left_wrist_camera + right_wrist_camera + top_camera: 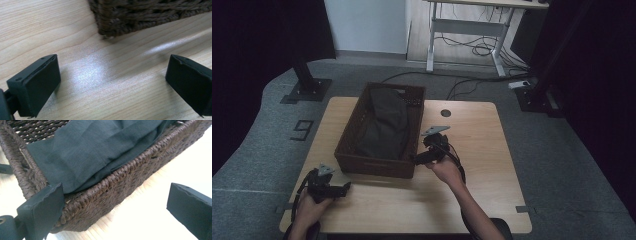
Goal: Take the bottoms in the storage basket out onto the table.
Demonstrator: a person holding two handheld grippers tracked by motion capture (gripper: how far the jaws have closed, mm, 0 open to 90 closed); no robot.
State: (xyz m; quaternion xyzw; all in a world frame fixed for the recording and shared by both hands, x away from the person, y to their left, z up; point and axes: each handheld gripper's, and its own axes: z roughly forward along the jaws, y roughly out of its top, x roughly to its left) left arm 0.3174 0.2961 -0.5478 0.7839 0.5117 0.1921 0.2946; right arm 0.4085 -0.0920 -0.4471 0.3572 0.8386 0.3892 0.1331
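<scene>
A dark brown wicker basket (358, 122) stands on the wooden table (472, 150) and holds a folded dark cloth (386, 125). My left gripper (345, 188) lies low at the table's front left, just short of the basket's near corner (117, 25). Its jaws are wide open with only bare table between them (112, 72). My right gripper (420, 159) is at the basket's near right corner, open and holding nothing (115, 205). Its left jaw overlaps the woven wall (120, 187) and its right jaw is over the table. The cloth (95, 152) lies just beyond the rim.
A round cable hole (445, 113) sits in the table behind my right gripper. On the floor beyond are a stand base (307, 91) at left, another (537, 97) at right, a white desk frame (467, 30) and loose cables (477, 49).
</scene>
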